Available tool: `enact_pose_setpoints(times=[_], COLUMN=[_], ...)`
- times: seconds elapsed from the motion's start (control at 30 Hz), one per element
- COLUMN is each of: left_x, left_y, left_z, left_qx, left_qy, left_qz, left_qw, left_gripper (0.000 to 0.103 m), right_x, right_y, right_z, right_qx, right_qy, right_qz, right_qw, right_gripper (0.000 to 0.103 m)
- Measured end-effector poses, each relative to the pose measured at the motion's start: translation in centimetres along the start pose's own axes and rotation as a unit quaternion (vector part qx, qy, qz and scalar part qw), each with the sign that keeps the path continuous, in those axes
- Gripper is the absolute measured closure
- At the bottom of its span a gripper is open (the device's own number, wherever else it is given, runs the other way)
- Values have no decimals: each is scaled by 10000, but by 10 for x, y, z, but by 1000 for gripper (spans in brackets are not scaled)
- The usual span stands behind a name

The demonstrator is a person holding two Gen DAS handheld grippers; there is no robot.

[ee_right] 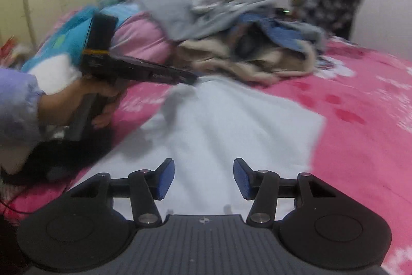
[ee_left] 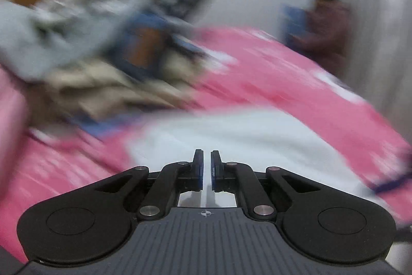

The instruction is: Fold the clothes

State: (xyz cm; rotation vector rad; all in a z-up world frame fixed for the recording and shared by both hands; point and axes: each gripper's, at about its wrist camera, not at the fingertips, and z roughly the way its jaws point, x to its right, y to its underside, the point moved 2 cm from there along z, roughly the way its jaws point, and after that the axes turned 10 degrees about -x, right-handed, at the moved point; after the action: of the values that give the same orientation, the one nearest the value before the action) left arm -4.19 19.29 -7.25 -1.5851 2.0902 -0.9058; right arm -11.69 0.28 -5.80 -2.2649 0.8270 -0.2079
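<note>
The right gripper [ee_right: 203, 178] hangs with jaws wide apart and empty over the near end of the white cloth [ee_right: 231, 120], which runs lengthwise away toward the clothes pile [ee_right: 244, 43]. The left gripper [ee_left: 206, 169], nearly closed and apparently empty, hovers over the cloth's far left corner.

Motion blur smears the left wrist view.
The pile of clothes [ee_left: 108, 53] blurs into grey, tan and blue streaks. Two people [ee_left: 327, 25] behind the bed [ee_left: 270, 74] lack any readable faces. The white garment [ee_left: 231, 135] has soft, uncertain edges.
</note>
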Motion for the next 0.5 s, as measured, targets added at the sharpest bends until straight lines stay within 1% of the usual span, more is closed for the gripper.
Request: enact_pose_setpoints(times=[0.03, 0.07, 0.1, 0.13, 0.17, 0.23, 0.27, 0.3, 0.33, 0.37, 0.43, 0.5], left_x=[10, 17, 20, 18, 14, 7, 4, 3, 3, 3, 8, 13], left_y=[14, 28, 42, 53, 56, 52, 50, 49, 48, 48, 52, 56], left_z=[4, 9, 14, 15, 14, 13, 14, 15, 16, 17, 17, 16], left_qx=[-189, -309, -296, -114, -8, -68, -91, -108, -109, -87, -2, 98], left_qy=[50, -120, -291, -326, -278, -176, -154, -156, -168, -197, -298, -399], left_qz=[161, 323, 431, 407, 247, -163, -254, -247, -195, -114, 40, 173], left_qw=[9997, 9989, 9982, 9986, 9993, 9997, 9995, 9995, 9996, 9997, 9995, 9990], left_gripper=[95, 95, 95, 95, 94, 95, 95, 95, 95, 95, 95, 95], right_x=[-5, -6, -7, -7, -9, -13, -15, -17, -16, -13, -7, -2], right_y=[6, 18, 32, 46, 57, 71, 80, 89, 98, 104, 101, 87], right_z=[12, 16, 16, 16, 9, -11, -20, -25, -30, -39, -60, -66], right_qx=[-213, -286, -287, -288, -318, -496, -662, -954, -1221, -1207, -881, -531], right_qy=[82, 210, 342, 473, 553, 621, 667, 708, 660, 573, 416, 541], right_qz=[-129, -198, -250, -303, -329, -263, -286, -291, -186, -20, 110, 177], right_qw=[9997, 9992, 9987, 9980, 9974, 9965, 9952, 9925, 9901, 9910, 9952, 9970], right_gripper=[50, 52, 52, 53, 53, 52, 51, 49, 50, 51, 51, 51])
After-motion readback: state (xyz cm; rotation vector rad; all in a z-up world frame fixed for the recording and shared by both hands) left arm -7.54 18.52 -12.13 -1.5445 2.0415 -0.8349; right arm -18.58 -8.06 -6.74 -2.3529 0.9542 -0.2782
